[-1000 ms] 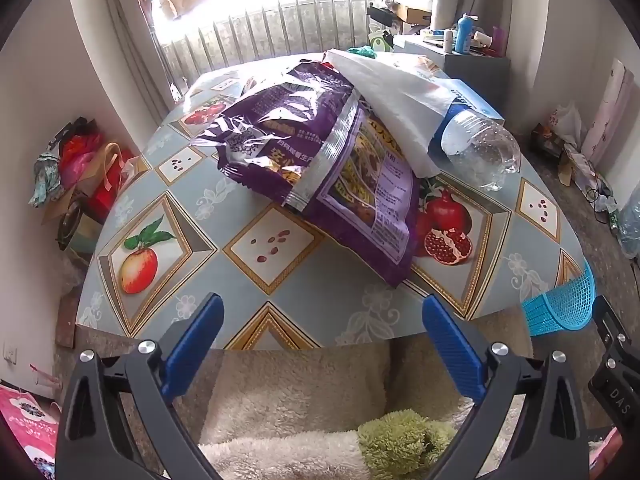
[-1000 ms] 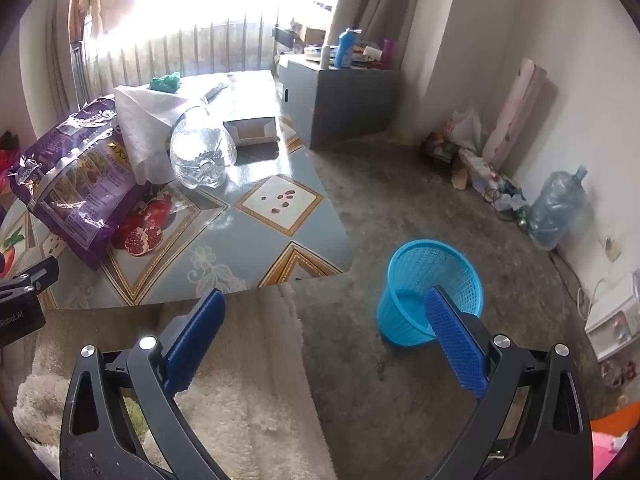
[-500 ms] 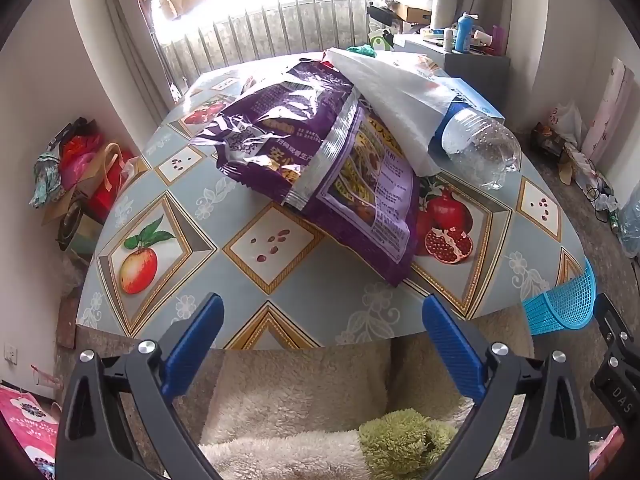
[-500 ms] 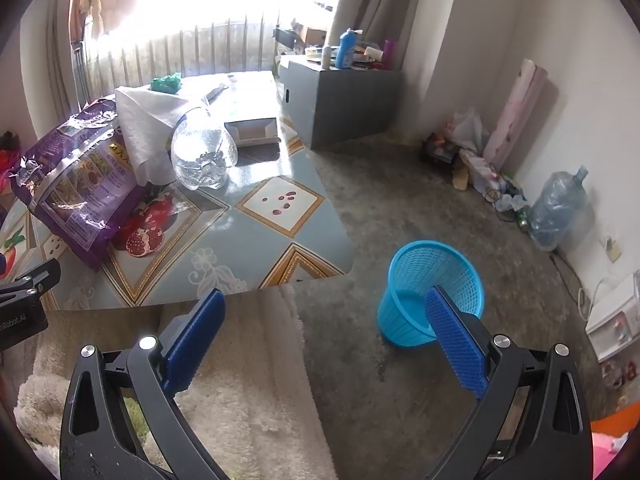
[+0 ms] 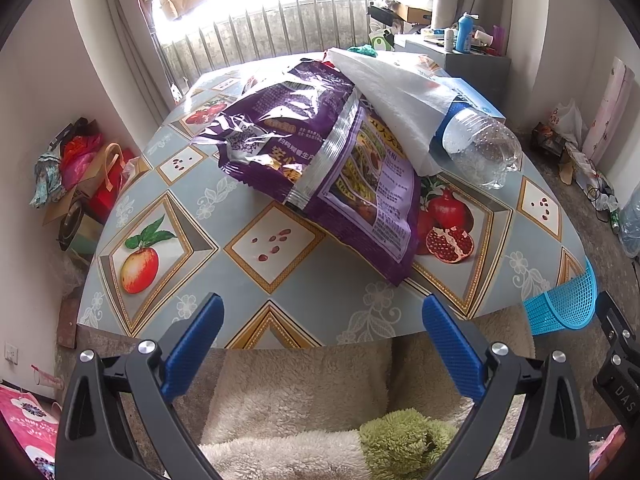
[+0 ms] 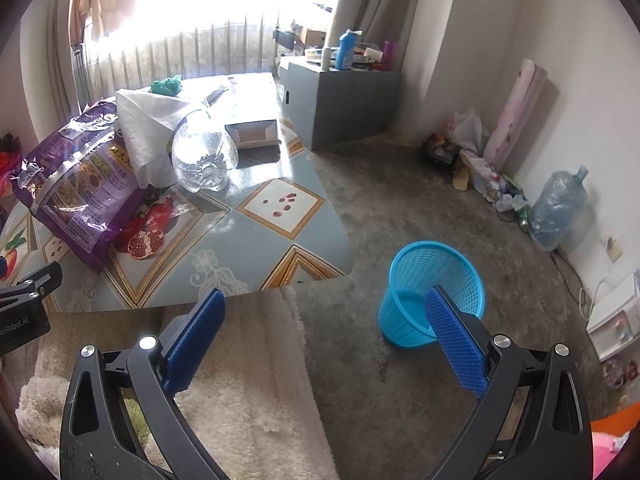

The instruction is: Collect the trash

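Blue basket (image 6: 432, 292) shows whole only from my right tongs (image 6: 324, 330); my left tongs (image 5: 320, 338) face the purple bag (image 5: 320, 160). Both tongs gape, holding nothing.

Left gripper (image 5: 322, 338): jaws spread wide, nothing between the blue pads (image 5: 192, 350), held level just off the near edge of the table (image 5: 304, 288). Right gripper (image 6: 326, 334): jaws likewise wide apart and empty, off the table's near right corner.
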`<state>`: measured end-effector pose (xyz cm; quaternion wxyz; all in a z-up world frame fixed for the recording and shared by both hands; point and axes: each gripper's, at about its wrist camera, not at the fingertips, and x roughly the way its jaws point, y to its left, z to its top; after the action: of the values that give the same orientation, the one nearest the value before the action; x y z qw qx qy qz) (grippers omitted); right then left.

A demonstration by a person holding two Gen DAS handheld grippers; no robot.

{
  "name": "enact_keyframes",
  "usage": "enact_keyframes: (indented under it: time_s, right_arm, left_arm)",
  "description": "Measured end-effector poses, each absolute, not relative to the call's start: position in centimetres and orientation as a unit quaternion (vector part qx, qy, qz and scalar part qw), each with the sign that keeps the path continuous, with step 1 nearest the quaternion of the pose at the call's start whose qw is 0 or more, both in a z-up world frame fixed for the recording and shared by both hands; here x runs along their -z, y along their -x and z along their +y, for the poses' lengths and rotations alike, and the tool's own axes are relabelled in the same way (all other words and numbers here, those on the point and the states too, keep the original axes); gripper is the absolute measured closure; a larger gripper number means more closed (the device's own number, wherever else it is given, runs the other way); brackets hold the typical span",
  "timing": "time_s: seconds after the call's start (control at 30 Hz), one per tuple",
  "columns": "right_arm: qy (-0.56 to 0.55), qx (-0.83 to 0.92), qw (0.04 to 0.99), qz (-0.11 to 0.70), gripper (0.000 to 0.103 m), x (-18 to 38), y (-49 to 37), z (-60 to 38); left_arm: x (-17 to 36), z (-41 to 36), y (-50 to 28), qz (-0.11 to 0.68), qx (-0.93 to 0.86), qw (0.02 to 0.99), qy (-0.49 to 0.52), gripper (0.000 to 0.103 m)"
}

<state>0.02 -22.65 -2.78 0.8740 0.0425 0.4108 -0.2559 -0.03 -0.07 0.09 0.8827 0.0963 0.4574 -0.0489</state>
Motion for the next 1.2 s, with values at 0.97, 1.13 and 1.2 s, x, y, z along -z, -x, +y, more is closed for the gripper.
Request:
enact_keyframes:
  time_s: [0.97,1.13,1.2]
  right_arm:
    - [-0.046,0.254,0.876,0.407,0.008,2.77,-0.05,-22.68]
    - [-0.048,0.254,0.876,0.406,0.008,2.69,-0.1,-22.74]
    - [-0.051,0.254,0.877,0.404,0.008,2.55,-0.1,-22.95]
  left_arm:
    - [-0.04,0.24,0.18,0.457,0.048,0.883,-0.095,0.006]
    - [-0.35,0.64,-0.01,0.452,0.047,0.886,-0.092,0.006]
    - [-0.62,0.65,-0.25,0.446,0.048,0.889,-0.092,0.006]
